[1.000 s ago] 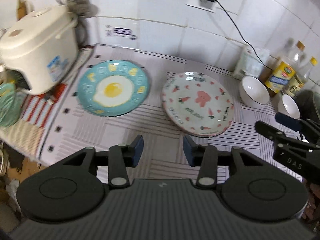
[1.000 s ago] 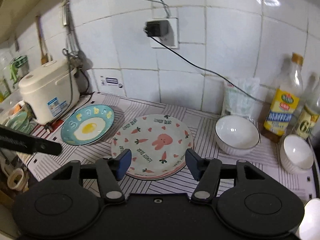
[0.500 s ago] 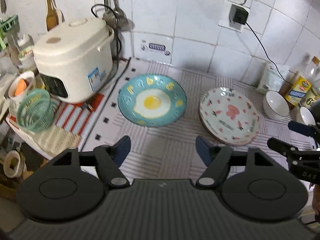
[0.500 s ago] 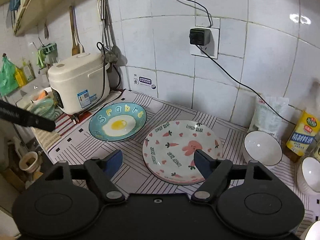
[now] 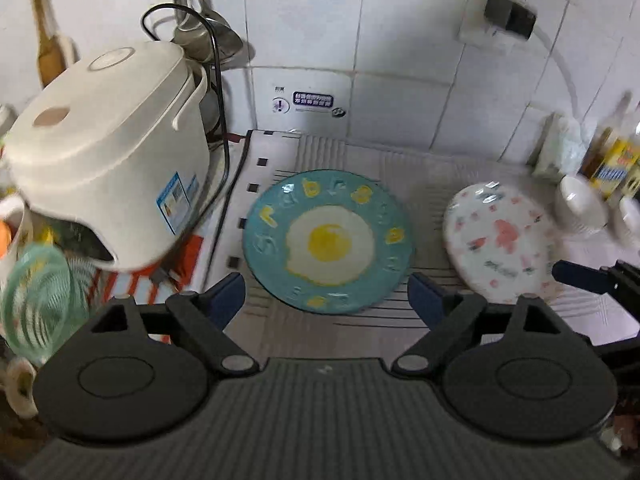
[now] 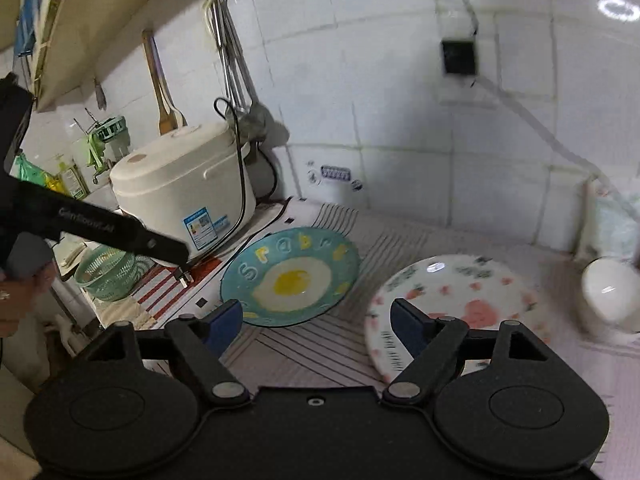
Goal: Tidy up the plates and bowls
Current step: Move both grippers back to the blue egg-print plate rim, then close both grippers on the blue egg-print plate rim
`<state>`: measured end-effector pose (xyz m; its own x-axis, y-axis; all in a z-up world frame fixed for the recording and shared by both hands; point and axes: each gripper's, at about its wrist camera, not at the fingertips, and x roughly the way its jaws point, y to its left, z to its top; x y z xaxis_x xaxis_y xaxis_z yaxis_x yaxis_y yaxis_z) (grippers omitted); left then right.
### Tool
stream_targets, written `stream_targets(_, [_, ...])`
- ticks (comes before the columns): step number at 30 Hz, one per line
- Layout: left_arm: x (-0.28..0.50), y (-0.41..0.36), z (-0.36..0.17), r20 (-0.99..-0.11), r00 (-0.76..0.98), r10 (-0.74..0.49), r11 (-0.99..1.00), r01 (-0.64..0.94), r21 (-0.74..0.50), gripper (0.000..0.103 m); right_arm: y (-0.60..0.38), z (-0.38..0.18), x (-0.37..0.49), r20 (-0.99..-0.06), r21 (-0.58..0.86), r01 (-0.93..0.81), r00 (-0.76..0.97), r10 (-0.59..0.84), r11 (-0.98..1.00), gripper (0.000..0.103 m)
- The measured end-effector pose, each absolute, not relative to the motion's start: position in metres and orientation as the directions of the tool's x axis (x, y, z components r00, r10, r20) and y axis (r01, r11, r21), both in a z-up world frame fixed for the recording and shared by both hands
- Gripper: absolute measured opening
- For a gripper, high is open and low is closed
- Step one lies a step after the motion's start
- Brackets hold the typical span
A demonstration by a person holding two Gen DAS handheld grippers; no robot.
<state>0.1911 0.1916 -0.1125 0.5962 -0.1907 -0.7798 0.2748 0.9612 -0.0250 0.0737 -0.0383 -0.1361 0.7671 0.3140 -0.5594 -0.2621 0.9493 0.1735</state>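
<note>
We take the white plastic rice cooker (image 5: pixel 108 168) as our landmark. Just to its right, flat on the striped mat, lies the round turquoise ceramic plate with a fried-egg print (image 5: pixel 328 240). The left gripper (image 5: pixel 326 298) and right gripper (image 6: pixel 316 318) have just been opening; both gape wide, holding nothing. We judge the plate stiff, glossy, slippery and breakable, best pinched at its near rim.

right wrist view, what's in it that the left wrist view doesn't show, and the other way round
Only the right wrist view shows the hand holding the left gripper and the green bag. Only the left wrist view shows the yellow-labelled bottles. Both share the egg plate, the carrot plate, the rice cooker, the green basket and a white bowl.
</note>
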Motion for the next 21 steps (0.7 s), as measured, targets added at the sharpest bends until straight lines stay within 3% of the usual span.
stream_targets(11, [0.278,0.215,-0.199,-0.853,0.467,-0.231,0.924,0.379,-0.043,0.077,0.016,-0.209,0.133,-0.601,0.262,-0.194,0.734,0.317,0.946,0.084])
stream_targets(14, [0.294,0.218,-0.216,-0.867,0.434,-0.245,0.930,0.358,-0.083,0.075,0.014,-0.223,0.149,-0.611,0.328,-0.135,0.725,0.319,0.935,0.074])
stream_targets(21, [0.313,0.215,-0.235,-0.877,0.407,-0.257,0.922,0.377,-0.095,0.074,0.017,-0.246,0.173,-0.625,0.411,-0.036,0.716,0.310,0.911,0.071])
